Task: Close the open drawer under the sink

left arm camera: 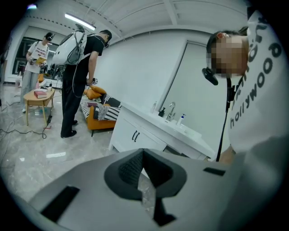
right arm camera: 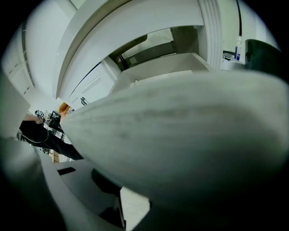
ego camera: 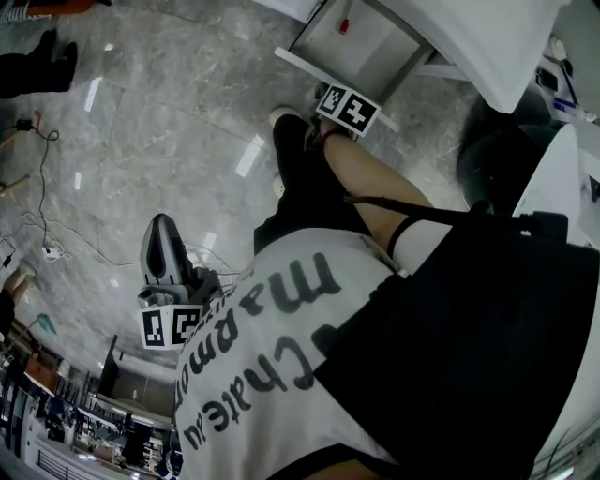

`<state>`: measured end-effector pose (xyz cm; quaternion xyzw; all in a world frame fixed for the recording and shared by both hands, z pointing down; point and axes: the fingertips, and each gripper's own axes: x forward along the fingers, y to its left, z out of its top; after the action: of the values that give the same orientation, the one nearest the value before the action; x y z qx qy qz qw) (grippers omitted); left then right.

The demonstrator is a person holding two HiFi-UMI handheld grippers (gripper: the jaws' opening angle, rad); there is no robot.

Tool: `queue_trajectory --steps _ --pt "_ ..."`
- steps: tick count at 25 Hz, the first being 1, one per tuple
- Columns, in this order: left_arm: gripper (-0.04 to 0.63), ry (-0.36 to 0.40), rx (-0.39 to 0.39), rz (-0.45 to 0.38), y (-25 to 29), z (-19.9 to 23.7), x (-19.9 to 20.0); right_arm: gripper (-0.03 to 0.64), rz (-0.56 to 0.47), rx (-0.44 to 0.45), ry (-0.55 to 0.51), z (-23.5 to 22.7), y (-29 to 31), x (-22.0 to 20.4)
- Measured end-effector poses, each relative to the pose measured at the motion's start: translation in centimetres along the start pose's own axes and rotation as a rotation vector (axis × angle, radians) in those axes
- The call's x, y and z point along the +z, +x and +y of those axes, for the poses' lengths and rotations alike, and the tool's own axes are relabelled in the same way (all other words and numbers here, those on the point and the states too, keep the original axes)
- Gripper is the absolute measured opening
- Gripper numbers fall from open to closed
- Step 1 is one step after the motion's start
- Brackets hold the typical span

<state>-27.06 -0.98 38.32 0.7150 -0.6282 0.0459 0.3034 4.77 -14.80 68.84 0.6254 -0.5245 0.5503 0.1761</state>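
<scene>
The open drawer (ego camera: 367, 52) under the white sink counter (ego camera: 492, 42) shows a grey inside with a small red thing (ego camera: 343, 25) in it. The white drawer front (ego camera: 302, 64) sits right by my right gripper's marker cube (ego camera: 347, 108). In the right gripper view that drawer front (right arm camera: 180, 135) fills the space between the jaws of my right gripper (right arm camera: 140, 198), which is shut on it. My left gripper (ego camera: 159, 225) hangs over the floor at my left side, away from the drawer. Its jaws (left arm camera: 143, 155) are shut on nothing.
The vanity (left arm camera: 135, 133) with a faucet (left arm camera: 170, 110) stands ahead in the left gripper view. Beyond it are two people (left arm camera: 81, 67), a small wooden table (left arm camera: 38, 95) and an orange sofa (left arm camera: 97, 118). Cables (ego camera: 42, 187) lie on the marble floor. My shoe (ego camera: 286, 120) is beside the drawer.
</scene>
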Motion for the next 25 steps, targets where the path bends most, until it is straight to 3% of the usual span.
queue_trajectory --steps 25 --pt "0.008 0.020 -0.020 -0.037 4.6 -1.5 2.7 0.129 0.048 -0.056 -0.013 -0.9 1.0 3.4"
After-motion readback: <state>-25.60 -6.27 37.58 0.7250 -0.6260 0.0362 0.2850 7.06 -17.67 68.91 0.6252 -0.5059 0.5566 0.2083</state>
